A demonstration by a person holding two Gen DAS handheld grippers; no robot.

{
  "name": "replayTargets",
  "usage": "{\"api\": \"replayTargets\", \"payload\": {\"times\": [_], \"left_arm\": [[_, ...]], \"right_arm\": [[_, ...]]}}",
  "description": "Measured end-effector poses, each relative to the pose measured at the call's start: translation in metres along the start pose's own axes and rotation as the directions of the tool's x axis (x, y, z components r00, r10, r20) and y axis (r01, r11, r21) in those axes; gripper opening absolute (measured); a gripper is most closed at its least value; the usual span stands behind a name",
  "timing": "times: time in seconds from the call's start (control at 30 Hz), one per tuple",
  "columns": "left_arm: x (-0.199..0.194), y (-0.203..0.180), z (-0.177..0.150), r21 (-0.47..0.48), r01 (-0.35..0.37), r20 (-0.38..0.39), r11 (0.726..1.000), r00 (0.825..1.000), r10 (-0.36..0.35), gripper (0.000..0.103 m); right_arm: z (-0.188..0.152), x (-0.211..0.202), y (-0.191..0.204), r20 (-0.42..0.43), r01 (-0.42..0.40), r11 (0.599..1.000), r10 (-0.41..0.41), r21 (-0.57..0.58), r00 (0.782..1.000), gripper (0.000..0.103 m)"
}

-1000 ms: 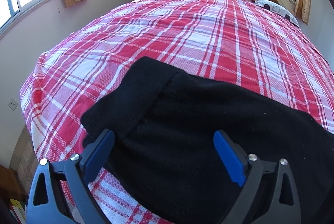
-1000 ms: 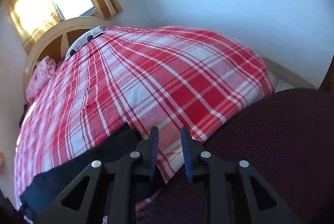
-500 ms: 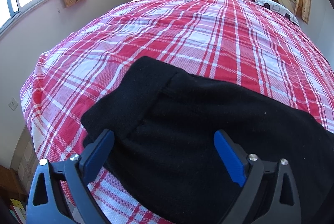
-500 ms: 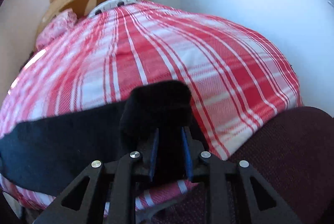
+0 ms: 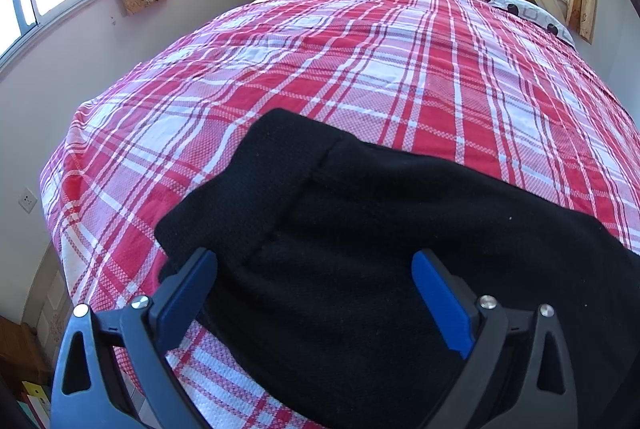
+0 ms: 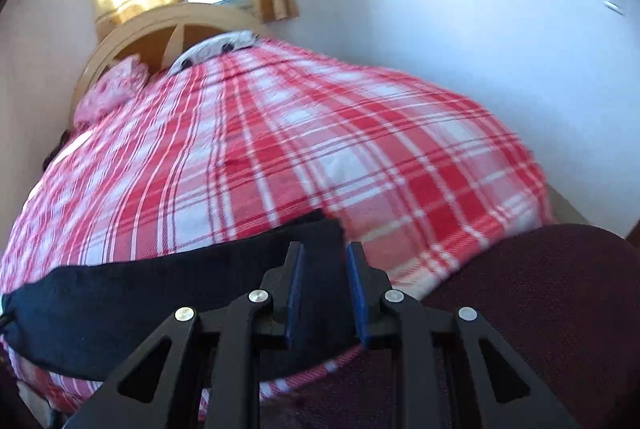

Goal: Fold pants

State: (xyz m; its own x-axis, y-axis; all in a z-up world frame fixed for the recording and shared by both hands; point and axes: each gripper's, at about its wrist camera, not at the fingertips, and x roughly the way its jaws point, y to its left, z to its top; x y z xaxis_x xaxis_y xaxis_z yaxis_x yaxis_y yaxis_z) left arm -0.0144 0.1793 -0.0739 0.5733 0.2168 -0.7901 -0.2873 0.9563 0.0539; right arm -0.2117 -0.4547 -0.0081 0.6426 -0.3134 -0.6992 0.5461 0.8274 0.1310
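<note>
Right gripper [image 6: 323,283] is clamped on the end of the black pants [image 6: 168,303], which lie across the near edge of the plaid bedspread [image 6: 280,157]. Left gripper [image 5: 314,293] hangs spread wide over the pants' cuffed end [image 5: 248,197], gripping nothing. My guess: the fold is just starting. Next, carry the pinched end over the pants toward that cuffed end.

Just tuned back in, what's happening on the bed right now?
A person with a pair of tongs in each hand is folding black fabric pants spread across the red and white plaid bedspread. The right tongs are nearly closed around one end of the pants. The left tongs hang wide open above the other end, gripping nothing. No fold shows yet.
</note>
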Motion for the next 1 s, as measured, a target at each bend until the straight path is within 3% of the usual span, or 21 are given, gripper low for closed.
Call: {"api": "replayTargets", "payload": {"times": [0.07,0.13,0.23,0.33,0.4,0.43,0.5,0.53,0.57,0.6,0.7,0.77,0.83,0.87,1.0], "left_arm": [[0.001,0.001,0.001,0.000,0.002,0.000,1.000,1.000,-0.002,0.101],[0.001,0.001,0.000,0.004,0.004,0.005,1.000,1.000,-0.004,0.101],[-0.003,0.004,-0.003,0.018,0.003,0.026,1.000,1.000,-0.004,0.101],[-0.023,0.015,-0.008,-0.013,-0.089,0.125,0.996,0.988,0.090,0.100],[-0.037,0.023,-0.011,-0.037,-0.087,0.184,0.995,0.979,0.093,0.100],[-0.041,0.024,-0.012,-0.042,-0.068,0.193,0.997,0.978,0.074,0.100],[-0.044,0.023,-0.016,-0.027,-0.020,0.192,0.999,0.981,0.025,0.100],[-0.045,0.019,-0.017,-0.008,-0.007,0.194,1.000,0.981,0.009,0.100],[-0.045,0.014,-0.019,0.020,-0.005,0.204,1.000,0.979,0.001,0.100],[-0.045,0.009,-0.020,0.039,-0.012,0.217,0.999,0.976,0.003,0.100],[-0.039,0.004,-0.017,0.065,-0.023,0.213,0.998,0.977,0.009,0.100],[-0.037,0.004,-0.013,0.049,0.012,0.203,0.999,0.979,-0.021,0.100],[-0.035,0.000,-0.016,0.067,0.031,0.186,0.997,0.982,-0.043,0.100],[-0.032,-0.002,-0.019,0.088,0.028,0.176,0.996,0.983,-0.044,0.100],[-0.024,0.003,-0.040,0.095,0.044,0.149,0.994,0.987,-0.058,0.101]], "right_arm": [[0.000,0.039,0.006,-0.118,0.027,0.999,-0.025,0.016,0.993,0.024],[-0.002,0.068,0.000,-0.181,0.028,0.995,-0.010,0.098,0.983,0.024],[0.011,0.075,-0.003,-0.076,0.054,0.988,-0.043,0.145,0.996,0.027],[0.015,0.072,-0.011,-0.068,0.045,0.971,-0.029,0.235,0.997,0.028],[0.021,0.044,0.000,0.018,0.074,0.971,-0.080,0.227,0.997,0.028],[0.024,0.032,0.013,0.068,0.040,0.982,-0.053,0.183,0.996,0.028],[0.031,0.012,0.051,0.118,-0.116,0.990,0.106,0.081,0.987,0.033],[0.032,0.008,0.071,0.109,-0.216,0.975,0.210,0.046,0.972,0.048],[0.034,0.007,0.099,0.068,-0.358,0.933,0.357,0.013,0.932,0.057],[0.034,0.009,0.119,0.036,-0.446,0.895,0.446,-0.001,0.895,0.069],[0.027,0.026,0.199,-0.110,-0.682,0.731,0.677,-0.013,0.728,0.070],[0.015,0.041,0.262,-0.251,-0.773,0.634,0.745,-0.023,0.618,0.070],[0.004,0.050,0.314,-0.343,-0.826,0.561,0.767,-0.053,0.542,0.070],[-0.002,0.054,0.348,-0.389,-0.847,0.523,0.764,-0.092,0.514,0.070],[-0.026,0.066,0.438,-0.509,-0.875,0.426,0.714,-0.229,0.481,0.070]]}}
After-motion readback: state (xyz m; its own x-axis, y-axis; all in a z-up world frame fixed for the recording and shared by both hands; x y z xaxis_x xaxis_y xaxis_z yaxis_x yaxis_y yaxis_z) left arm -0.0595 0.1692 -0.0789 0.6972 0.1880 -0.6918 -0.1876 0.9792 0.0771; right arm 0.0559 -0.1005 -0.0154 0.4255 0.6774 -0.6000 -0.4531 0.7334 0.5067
